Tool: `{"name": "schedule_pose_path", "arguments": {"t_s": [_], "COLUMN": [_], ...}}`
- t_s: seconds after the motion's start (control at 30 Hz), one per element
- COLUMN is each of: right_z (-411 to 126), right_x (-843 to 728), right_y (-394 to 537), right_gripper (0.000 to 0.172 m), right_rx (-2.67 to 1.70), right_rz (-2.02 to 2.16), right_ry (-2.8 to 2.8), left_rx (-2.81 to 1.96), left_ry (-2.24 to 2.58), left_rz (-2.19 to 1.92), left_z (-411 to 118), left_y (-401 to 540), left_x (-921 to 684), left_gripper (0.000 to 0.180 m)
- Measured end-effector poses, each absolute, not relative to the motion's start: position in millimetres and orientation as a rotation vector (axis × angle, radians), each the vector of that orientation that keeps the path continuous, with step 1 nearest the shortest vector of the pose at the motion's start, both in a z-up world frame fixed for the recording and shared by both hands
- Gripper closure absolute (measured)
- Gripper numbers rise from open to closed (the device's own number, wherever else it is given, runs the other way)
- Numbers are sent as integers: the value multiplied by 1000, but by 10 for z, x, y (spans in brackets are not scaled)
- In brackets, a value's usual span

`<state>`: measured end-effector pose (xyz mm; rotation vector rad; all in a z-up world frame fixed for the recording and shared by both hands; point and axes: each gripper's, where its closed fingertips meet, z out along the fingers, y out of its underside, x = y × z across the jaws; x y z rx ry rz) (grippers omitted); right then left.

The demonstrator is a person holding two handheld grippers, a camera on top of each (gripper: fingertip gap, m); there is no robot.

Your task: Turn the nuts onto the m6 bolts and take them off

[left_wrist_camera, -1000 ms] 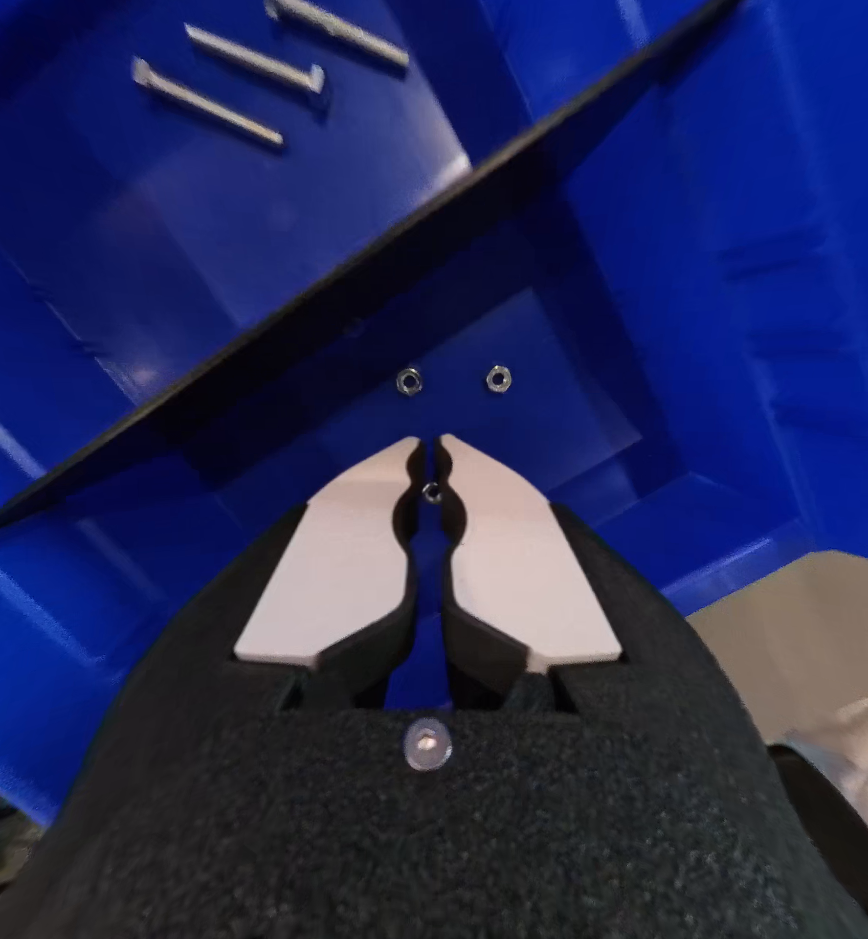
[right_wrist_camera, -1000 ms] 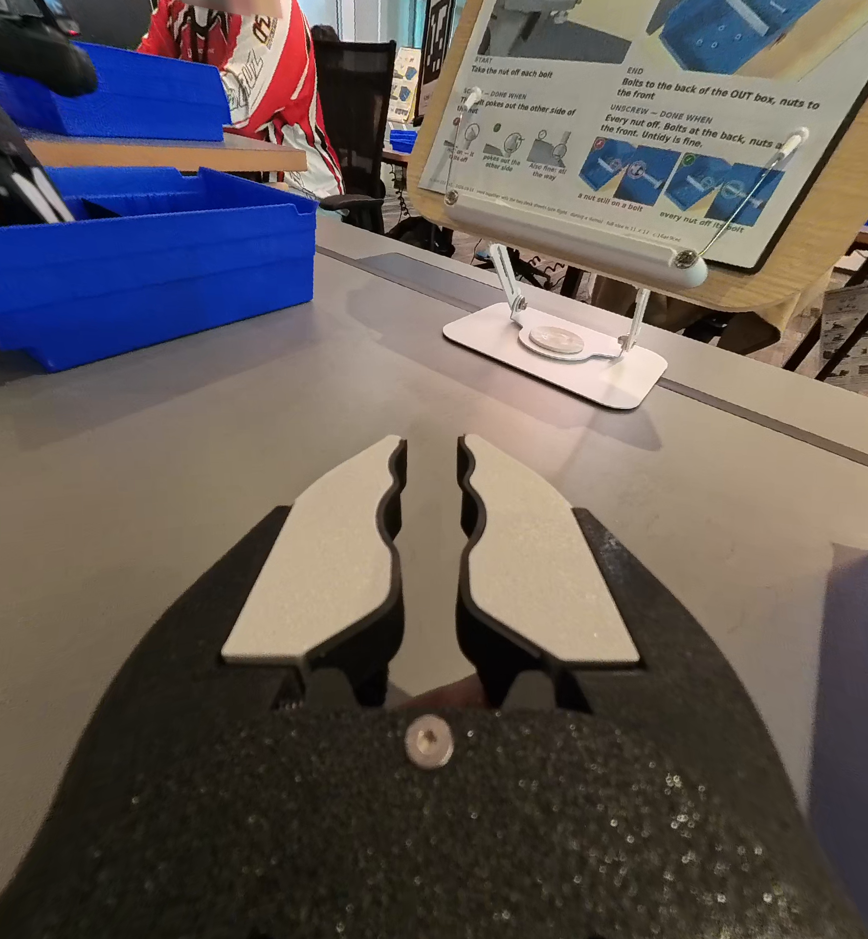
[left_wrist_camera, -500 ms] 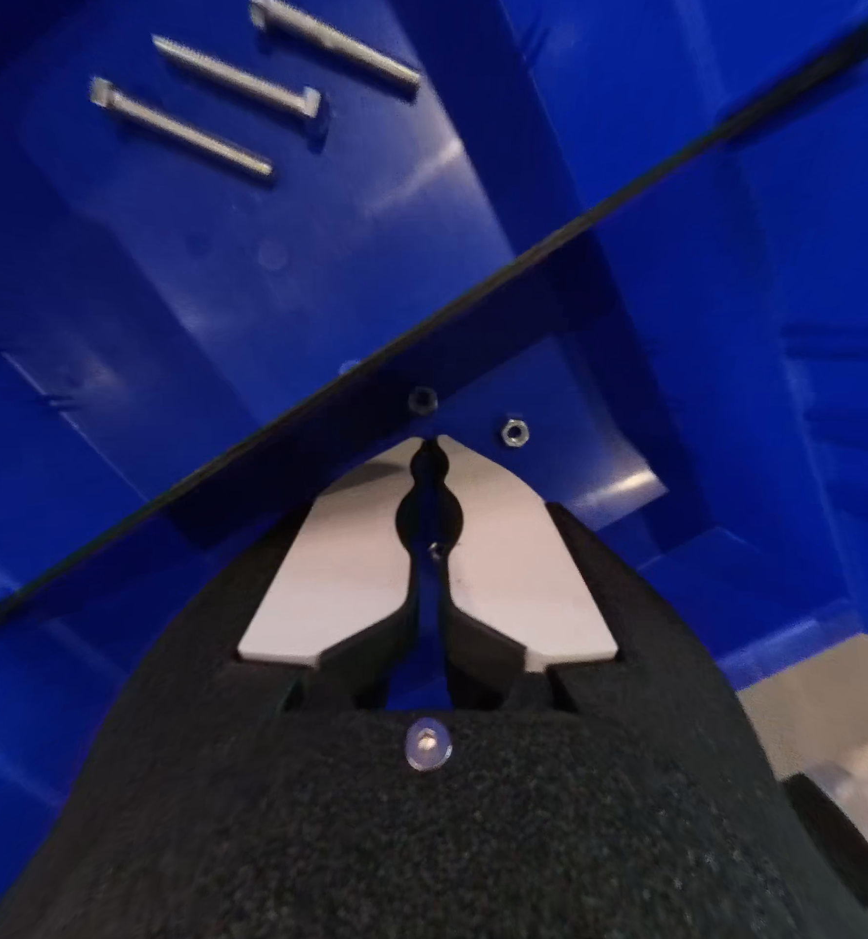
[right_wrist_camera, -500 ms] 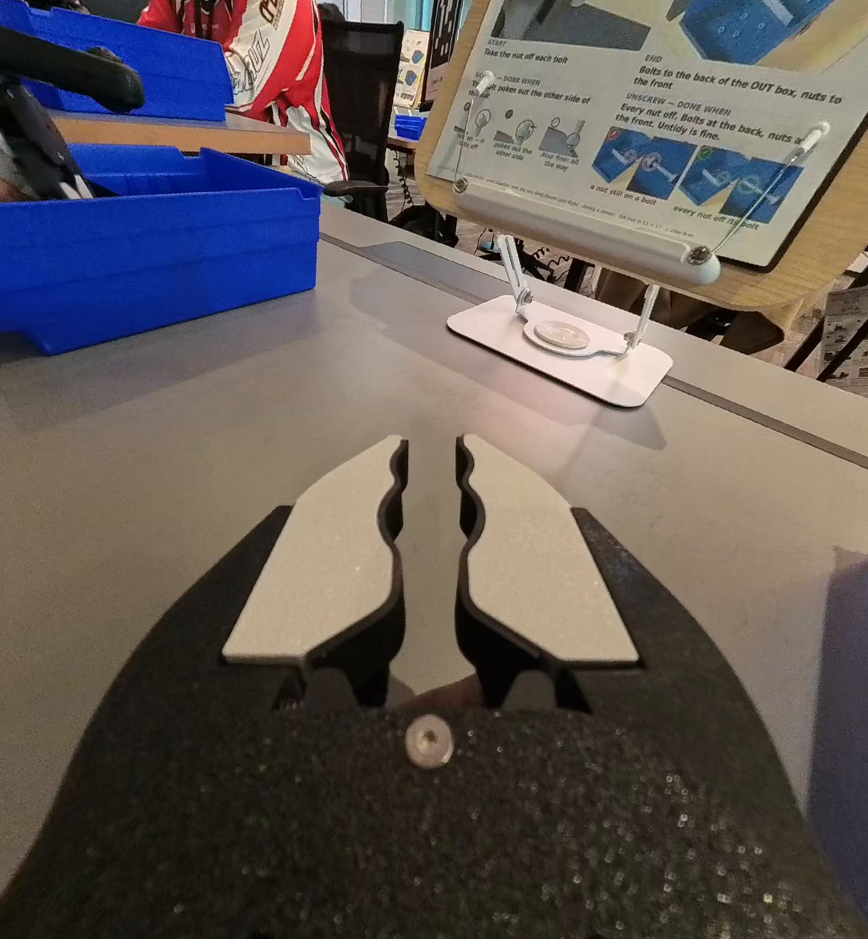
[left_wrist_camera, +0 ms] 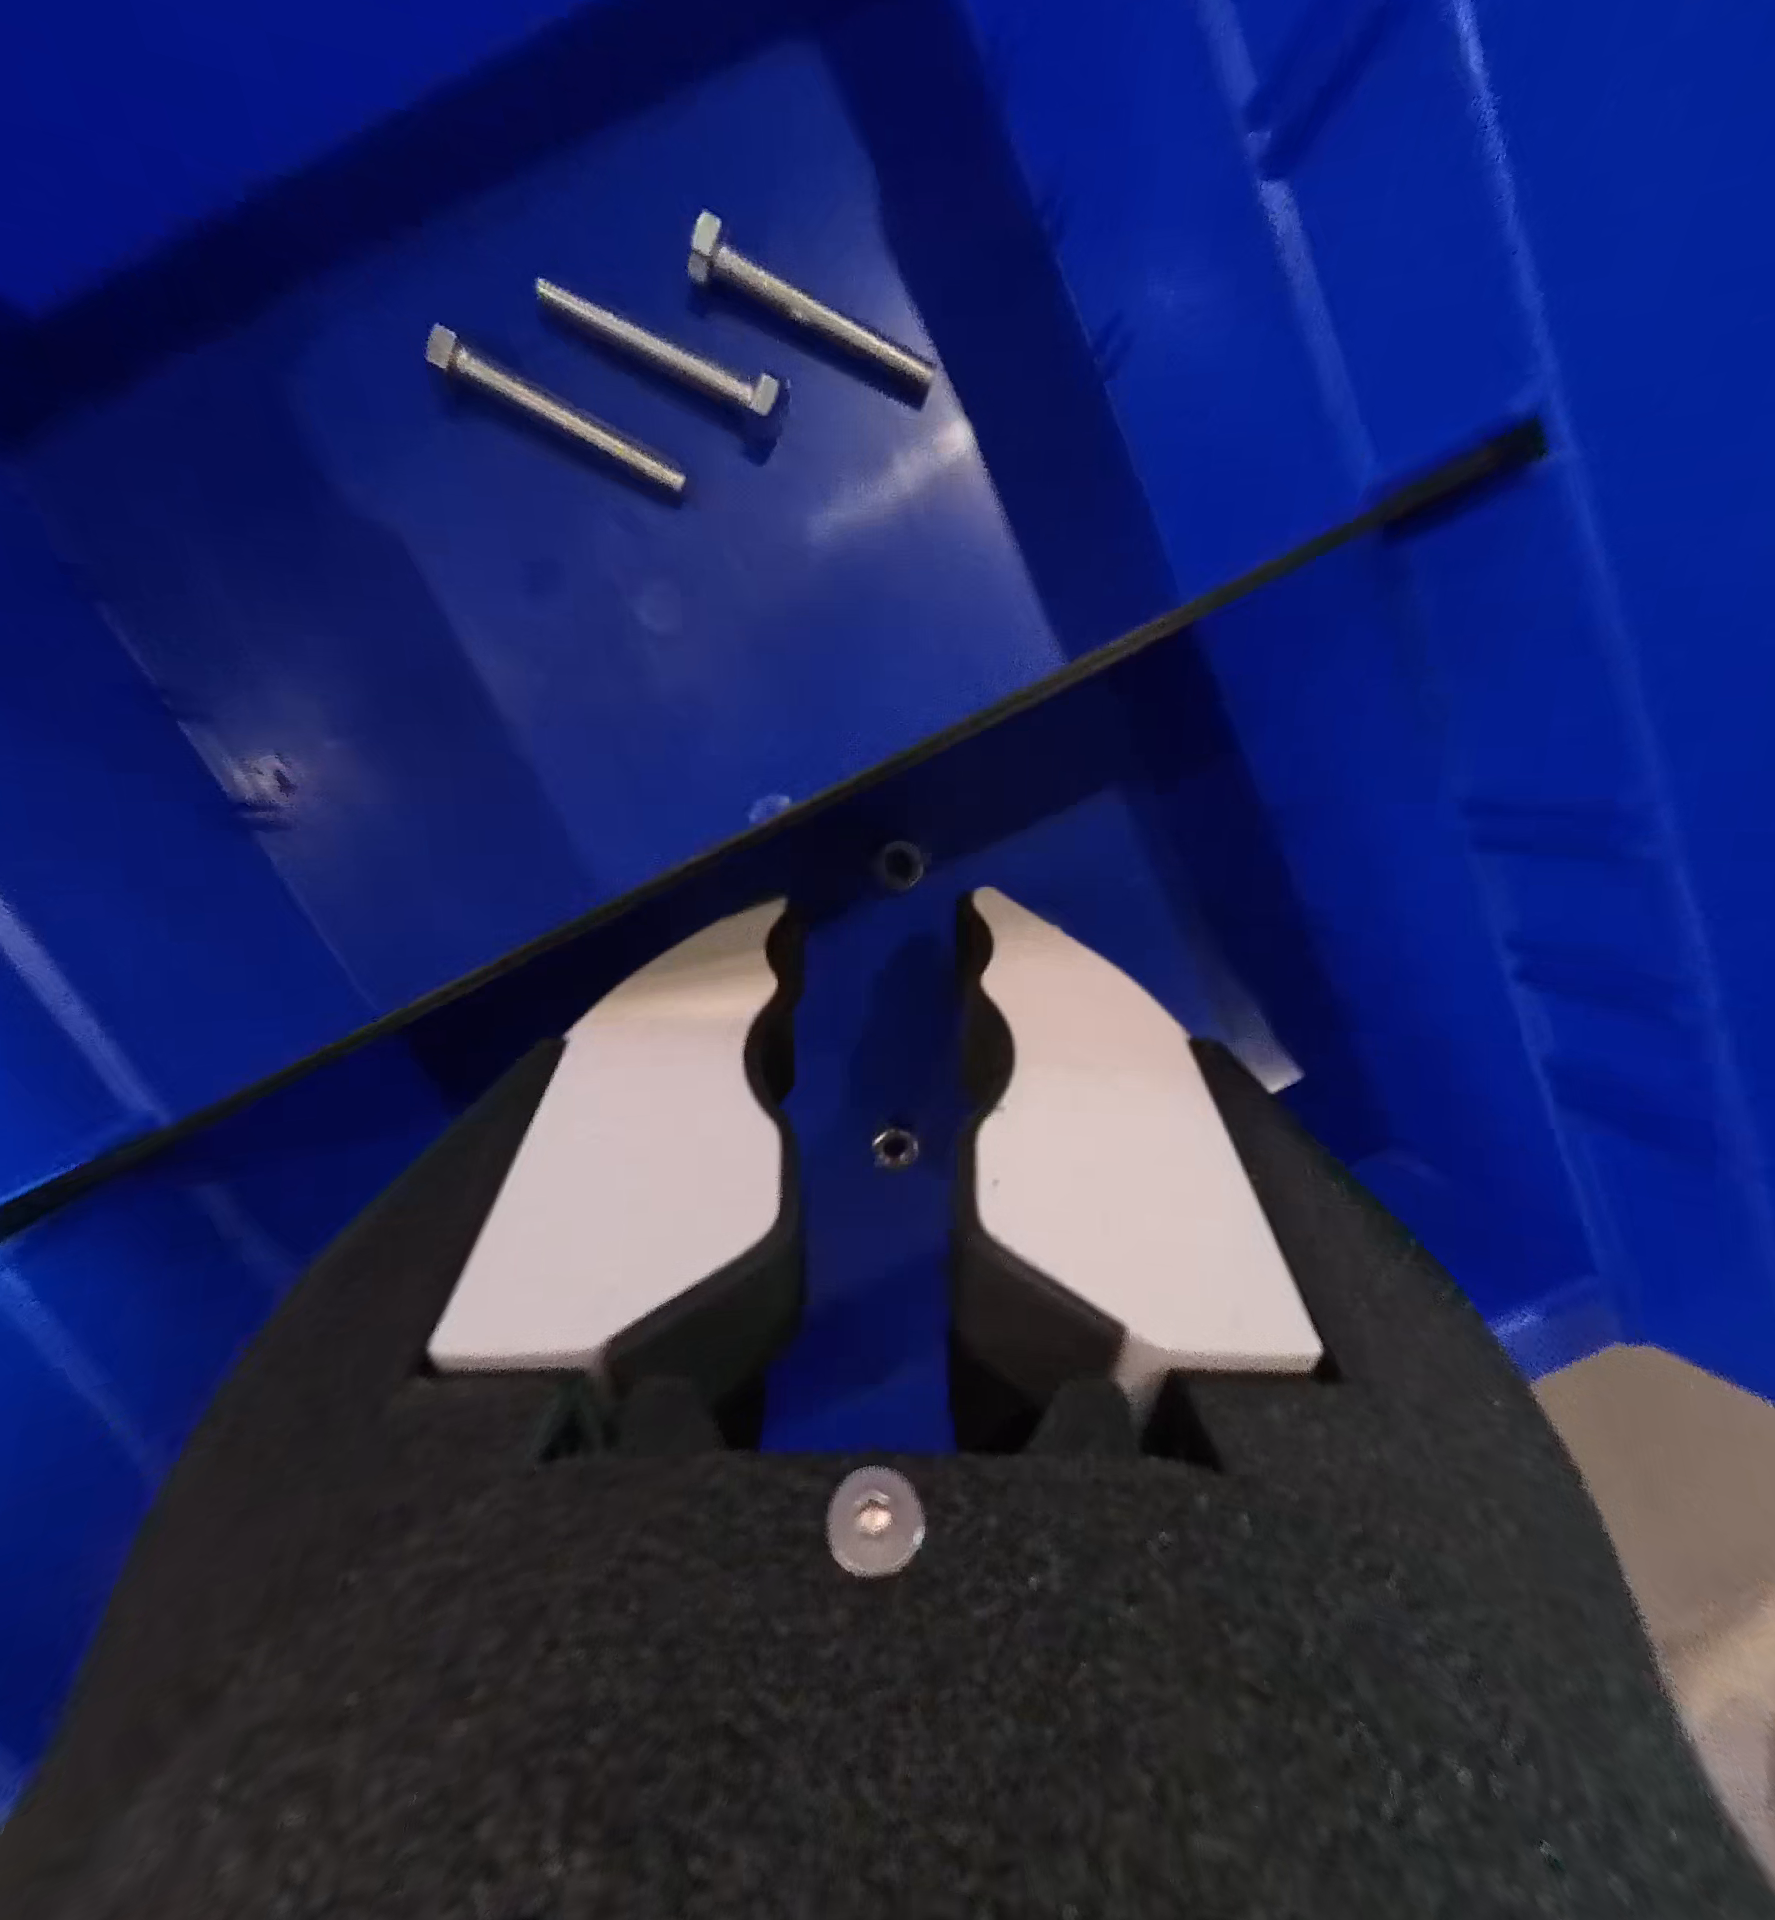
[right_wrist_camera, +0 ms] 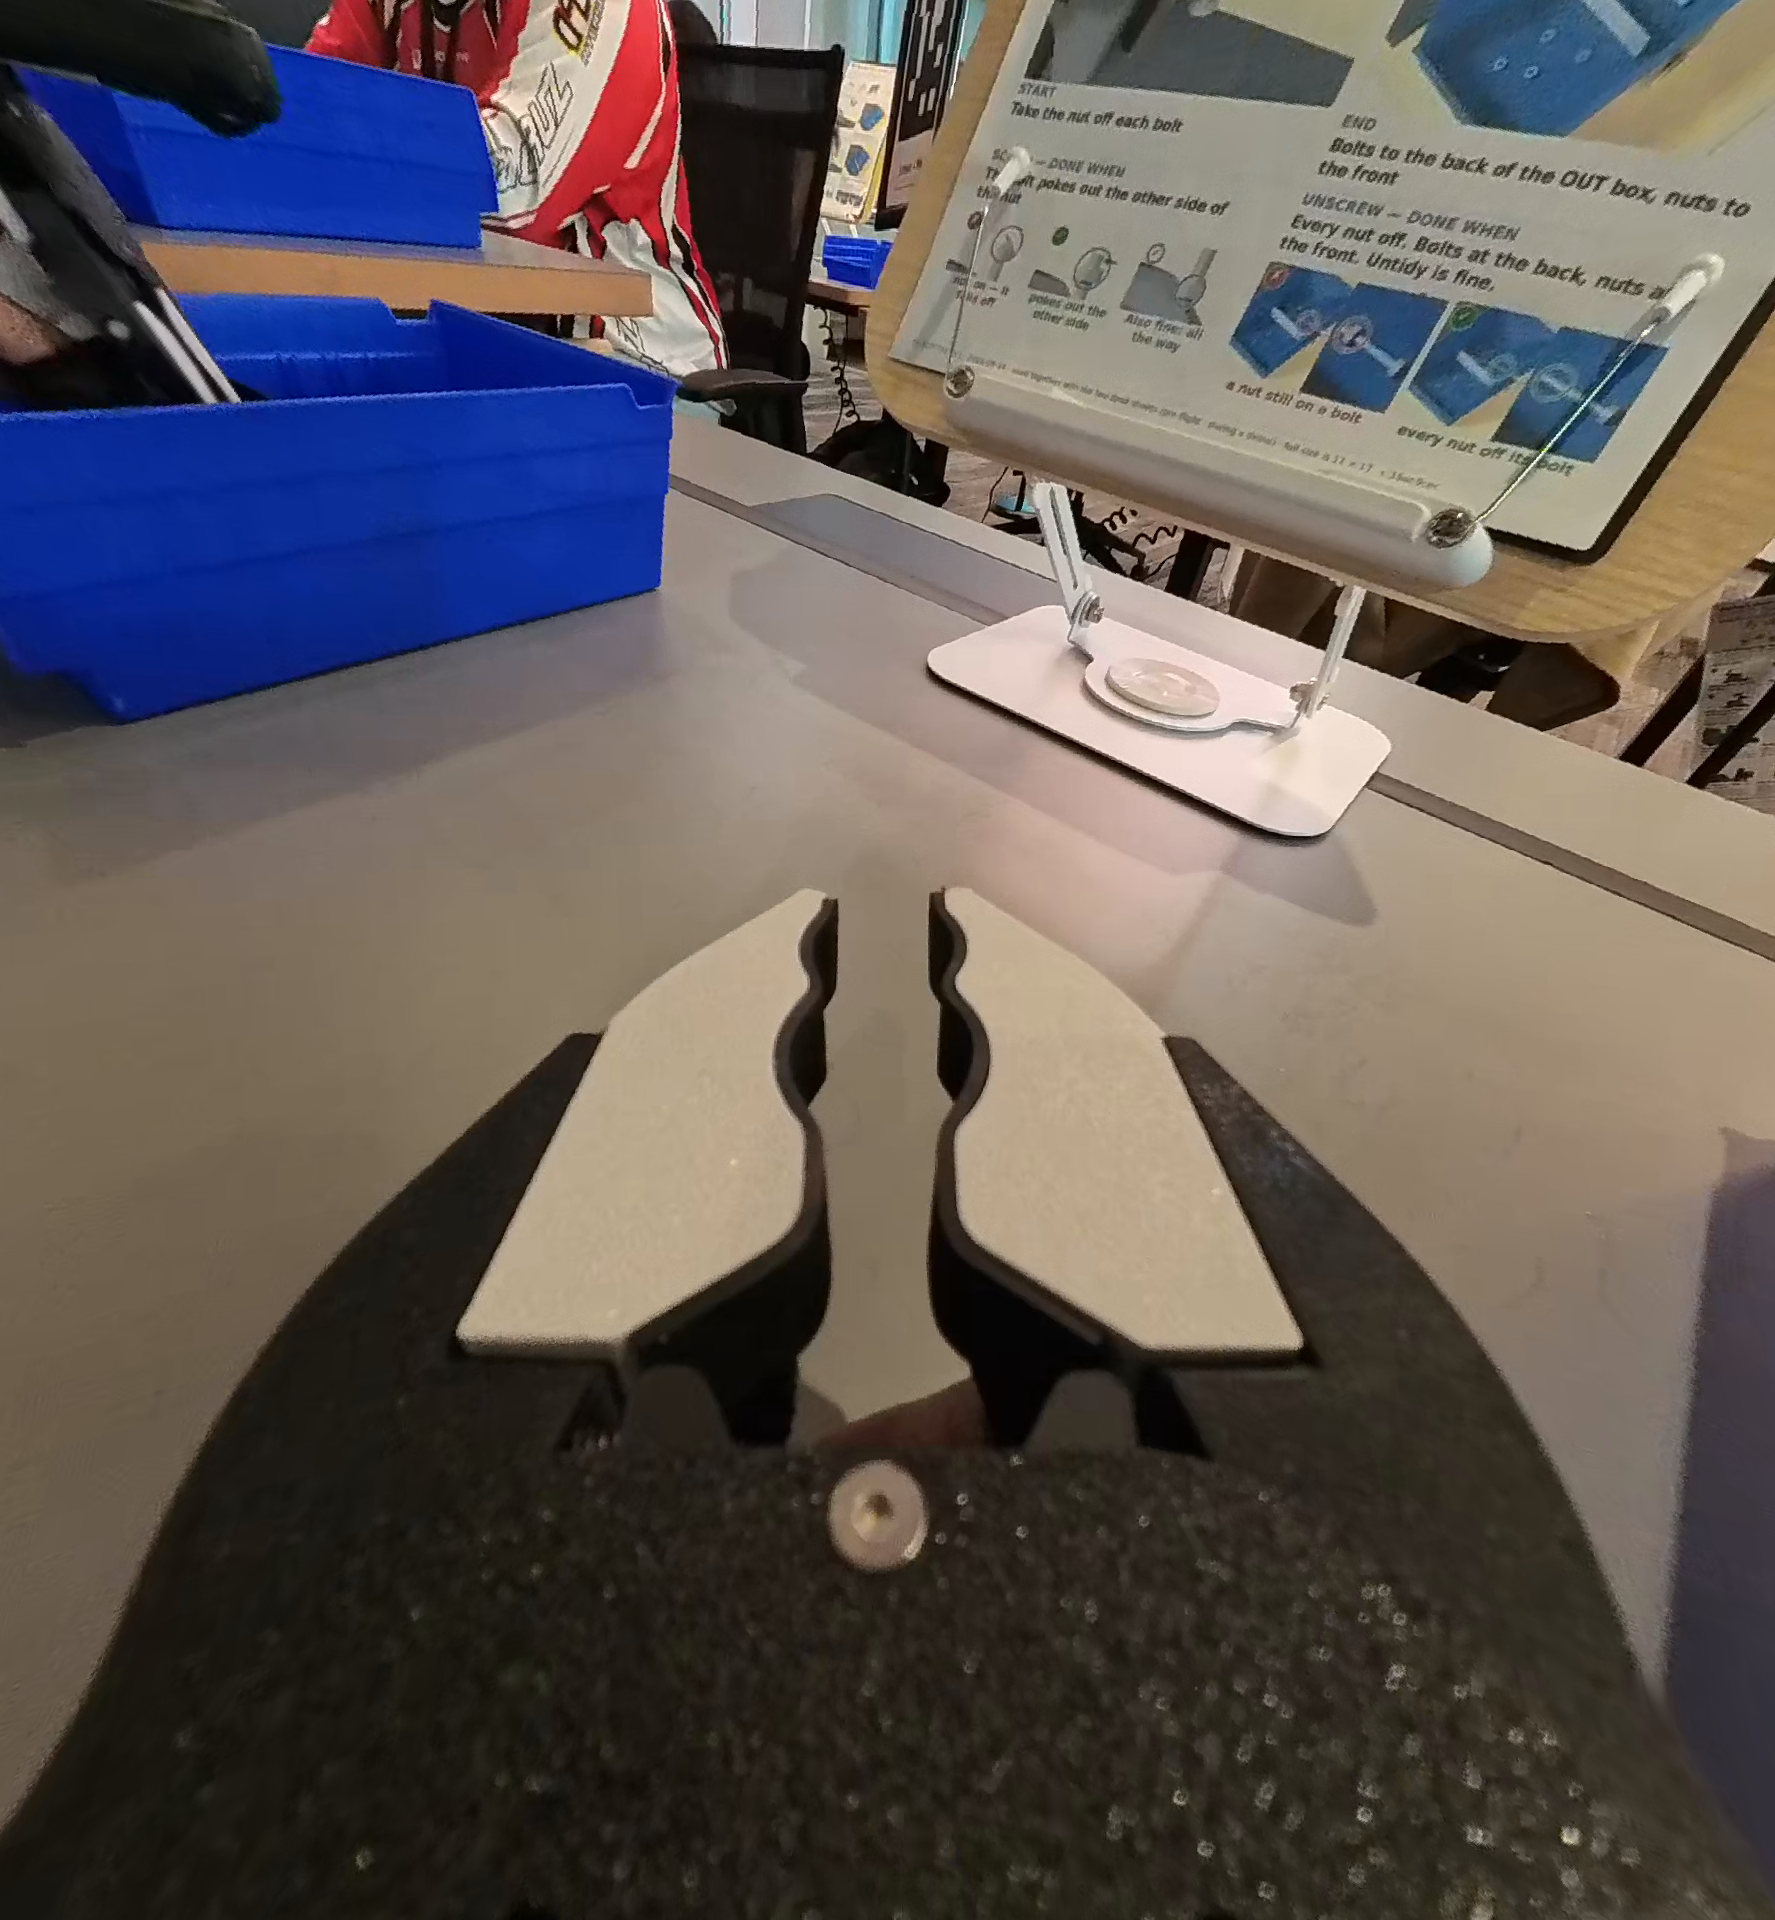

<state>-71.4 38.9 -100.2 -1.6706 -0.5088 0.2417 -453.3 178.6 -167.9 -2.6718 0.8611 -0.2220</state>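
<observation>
left claw opened; nut dropped (hole up) | bolts parallel, diagonal

— Is there any writing I can read?
— Yes, my right view shows a printed instruction sheet on a wooden stand, also lettering on a person's red-white shirt.

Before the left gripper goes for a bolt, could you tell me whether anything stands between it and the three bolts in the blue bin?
Yes. A thin black divider crosses the blue bin between the open left gripper and the three bolts in the far compartment. Two nuts lie on the gripper's side.
</observation>
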Motion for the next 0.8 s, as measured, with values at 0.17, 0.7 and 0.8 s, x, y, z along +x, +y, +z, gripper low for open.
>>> {"name": "schedule_pose_path", "arguments": {"t_s": [0.17,0.7,0.8], "right_z": [-1001,-1001,-996], "right_x": [-702,-720,-719], "right_y": [392,383,382], "right_gripper": [156,156,156], "right_rx": [-1674,-1673,-1670], "right_rz": [254,259,256], "right_ry": [-499,-508,-508], "left_rx": [-2723,-2794,-2775], "left_ry": [741,762,777], "left_rz": [-224,-205,-201], "left_z": [-1767,-1852,-1633], "left_y": [1807,1725,1672], "left_x": [-4524,-4477,-4503], "left_gripper": [151,171,170]}}
